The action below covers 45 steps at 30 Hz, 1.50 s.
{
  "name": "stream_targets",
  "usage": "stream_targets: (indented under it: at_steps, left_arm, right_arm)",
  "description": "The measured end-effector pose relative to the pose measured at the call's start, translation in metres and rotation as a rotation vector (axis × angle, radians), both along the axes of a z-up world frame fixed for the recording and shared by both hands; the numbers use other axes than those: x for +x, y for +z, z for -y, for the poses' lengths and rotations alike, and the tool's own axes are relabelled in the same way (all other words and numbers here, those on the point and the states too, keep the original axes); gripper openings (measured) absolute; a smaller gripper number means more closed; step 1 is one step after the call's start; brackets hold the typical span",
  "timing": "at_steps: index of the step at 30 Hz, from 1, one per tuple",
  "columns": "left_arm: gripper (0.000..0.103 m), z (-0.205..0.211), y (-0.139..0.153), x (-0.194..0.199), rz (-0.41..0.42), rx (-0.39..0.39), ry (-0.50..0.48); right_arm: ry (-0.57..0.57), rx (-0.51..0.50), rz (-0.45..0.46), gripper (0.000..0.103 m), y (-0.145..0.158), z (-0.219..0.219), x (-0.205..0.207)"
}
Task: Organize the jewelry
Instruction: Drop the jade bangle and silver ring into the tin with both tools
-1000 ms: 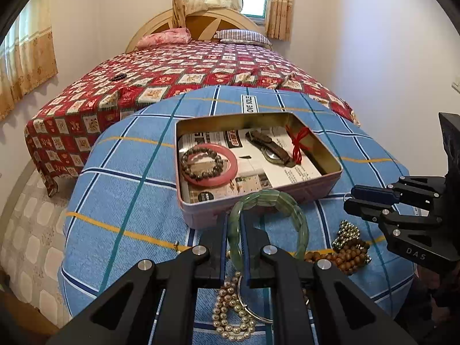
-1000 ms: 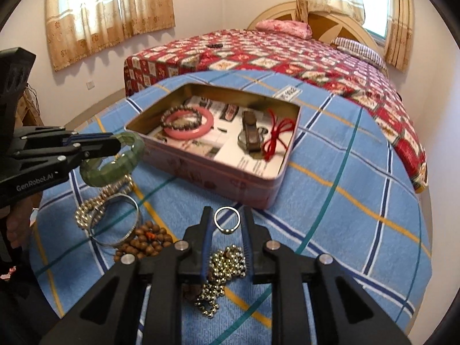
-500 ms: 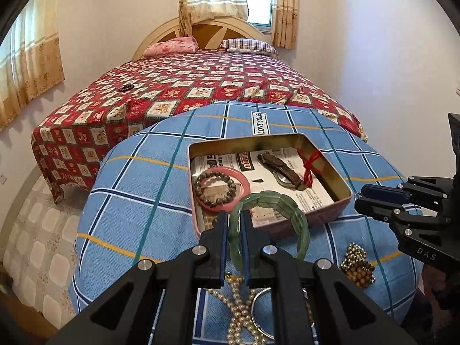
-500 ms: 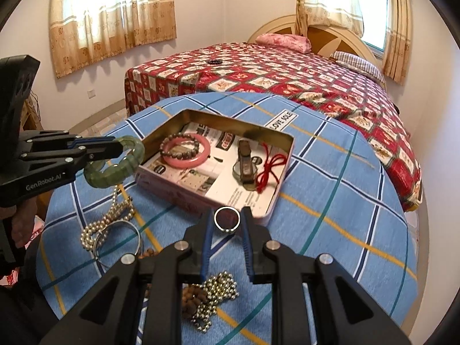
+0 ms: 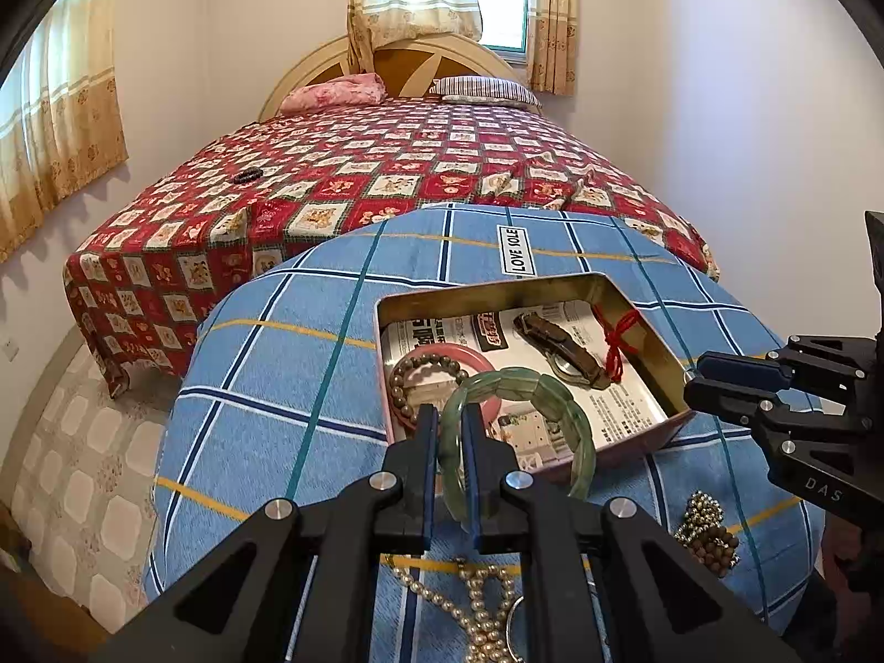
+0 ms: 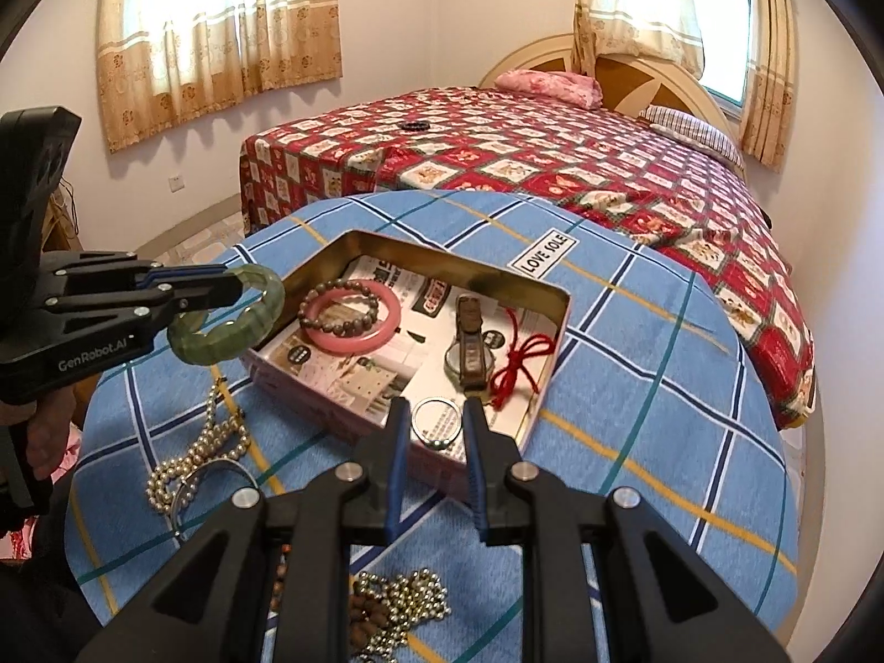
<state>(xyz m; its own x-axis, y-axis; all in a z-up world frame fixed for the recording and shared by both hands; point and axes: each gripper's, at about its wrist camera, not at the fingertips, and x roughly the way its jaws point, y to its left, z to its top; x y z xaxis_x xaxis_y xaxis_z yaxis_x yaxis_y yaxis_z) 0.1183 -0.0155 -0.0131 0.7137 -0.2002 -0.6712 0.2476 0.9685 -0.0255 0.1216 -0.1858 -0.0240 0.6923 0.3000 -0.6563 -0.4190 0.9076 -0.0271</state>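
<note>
My left gripper (image 5: 447,425) is shut on a green jade bangle (image 5: 530,387) and holds it above the near left edge of the open tin box (image 5: 652,348). The bangle also shows in the right wrist view (image 6: 232,326). My right gripper (image 6: 436,414) is shut on a small silver ring (image 6: 436,422), held over the near edge of the tin box (image 6: 547,287). The box holds a pink bangle (image 6: 353,337), a dark bead bracelet (image 6: 337,306), a watch (image 6: 469,348) and a red cord (image 6: 519,364).
On the blue checked tablecloth (image 6: 663,414) lie a pearl necklace (image 6: 204,447), a metal bangle (image 6: 188,486), a gold bead chain (image 6: 398,602) and brown wooden beads (image 5: 713,544). A bed with a red patterned cover (image 5: 342,177) stands behind the table.
Both grippers have risen and moved forward toward the box. The green bangle and the silver ring now hang over its near edge instead of over the cloth.
</note>
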Motion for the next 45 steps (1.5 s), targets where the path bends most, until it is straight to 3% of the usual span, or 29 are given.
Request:
stream_targets:
  at_steps: [19, 29, 45]
  left_arm:
    - [0.008, 0.009, -0.002, 0.045, -0.006, 0.031, -0.012]
    - [0.008, 0.013, -0.013, 0.074, -0.037, 0.062, -0.009]
    - [0.008, 0.014, -0.027, 0.087, -0.084, 0.083, -0.007]
  right_arm:
    - [0.008, -0.007, -0.001, 0.022, 0.006, -0.002, 0.034]
    - [0.005, -0.022, -0.043, 0.022, -0.009, -0.007, 0.06]
    - [0.044, -0.043, -0.089, 0.022, -0.021, -0.023, 0.064]
